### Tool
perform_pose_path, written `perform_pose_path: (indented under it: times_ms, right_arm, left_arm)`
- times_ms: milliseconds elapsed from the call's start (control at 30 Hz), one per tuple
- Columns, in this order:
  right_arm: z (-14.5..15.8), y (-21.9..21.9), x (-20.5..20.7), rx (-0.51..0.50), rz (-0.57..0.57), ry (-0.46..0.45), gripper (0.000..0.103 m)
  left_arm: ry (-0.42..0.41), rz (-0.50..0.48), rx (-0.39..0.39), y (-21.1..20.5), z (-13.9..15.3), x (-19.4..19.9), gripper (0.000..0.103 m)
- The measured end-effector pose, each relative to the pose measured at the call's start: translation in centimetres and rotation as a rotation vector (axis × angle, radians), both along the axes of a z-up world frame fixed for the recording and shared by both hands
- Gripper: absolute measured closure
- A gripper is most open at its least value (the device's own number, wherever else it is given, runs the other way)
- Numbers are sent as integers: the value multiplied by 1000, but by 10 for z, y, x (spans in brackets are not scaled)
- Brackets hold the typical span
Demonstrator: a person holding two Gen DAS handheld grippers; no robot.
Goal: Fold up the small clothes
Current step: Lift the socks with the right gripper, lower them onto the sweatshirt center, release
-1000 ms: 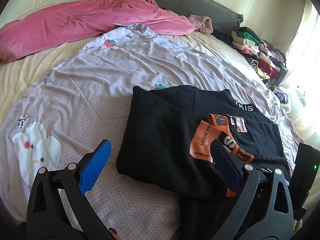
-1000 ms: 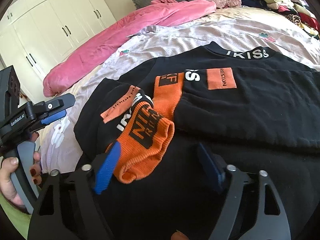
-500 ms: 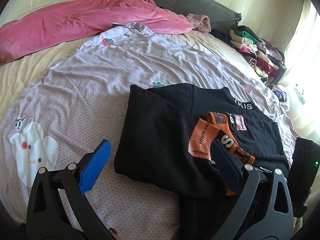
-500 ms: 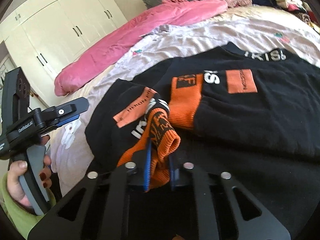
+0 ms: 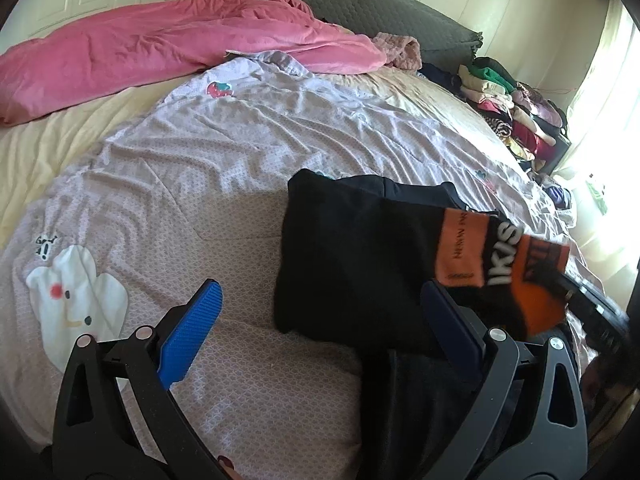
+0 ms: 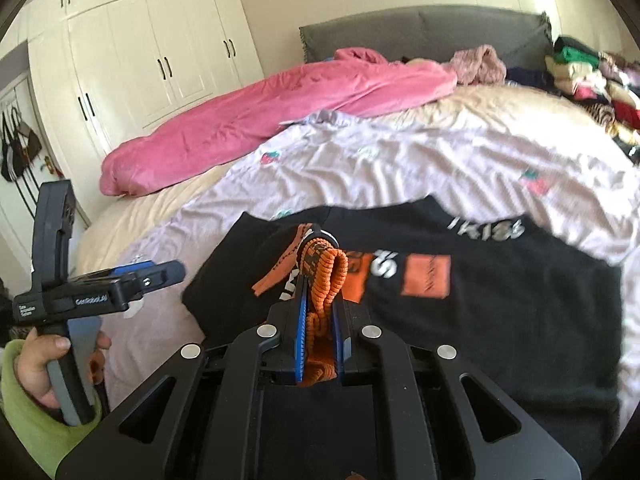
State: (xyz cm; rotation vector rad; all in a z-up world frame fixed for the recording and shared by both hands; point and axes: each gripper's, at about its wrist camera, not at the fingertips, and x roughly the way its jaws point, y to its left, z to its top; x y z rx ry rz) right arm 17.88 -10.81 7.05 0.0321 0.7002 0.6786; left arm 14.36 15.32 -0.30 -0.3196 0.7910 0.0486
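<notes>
A black sweatshirt (image 6: 500, 320) with orange patches and white lettering lies on the lilac bed sheet (image 6: 420, 160). My right gripper (image 6: 320, 312) is shut on its orange sleeve cuff (image 6: 326, 276) and holds the cuff lifted above the body of the garment. In the left wrist view the lifted sleeve (image 5: 360, 256) with the orange cuff (image 5: 532, 276) hangs to the right, and the right gripper's tip (image 5: 592, 300) shows there. My left gripper (image 5: 320, 320) is open and empty, low over the sheet beside the sleeve's left edge. It also shows in the right wrist view (image 6: 152, 280).
A pink duvet (image 5: 160, 48) lies across the head of the bed below a grey headboard (image 5: 360, 4). A stack of folded clothes (image 5: 508, 112) sits at the far right corner. White wardrobes (image 6: 152, 48) stand to the left.
My right gripper closed on the orange cuff and lifted it up and away from the sweatshirt body. The sleeve rose with it. The left gripper stayed open and shifted little.
</notes>
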Motion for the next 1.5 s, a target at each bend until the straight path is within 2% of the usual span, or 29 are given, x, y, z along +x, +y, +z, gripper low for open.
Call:
perform_pose_path:
  times_ms: [400,900,1100,1367,1500]
  right_arm:
    - [15,-53,14,-71,-130,-103,94]
    - [17,-114,19,8,-267,-104,94]
    - [15,-124,17,-74,-333,-145,94]
    - [-3,-129,23,-113,-359,-91,94]
    - [-8,-130,25,-125,-368,-65,94]
  left_arm:
    - [-15,-34,45,-24,7,0,10]
    - [-9,-63,73,-45,5,4,10]
    - [-33,-90,79,-61,8,11,11]
    - [-35,-173,77,-98,9,43,26]
    - [-18,-216,82,-119,3,63,26]
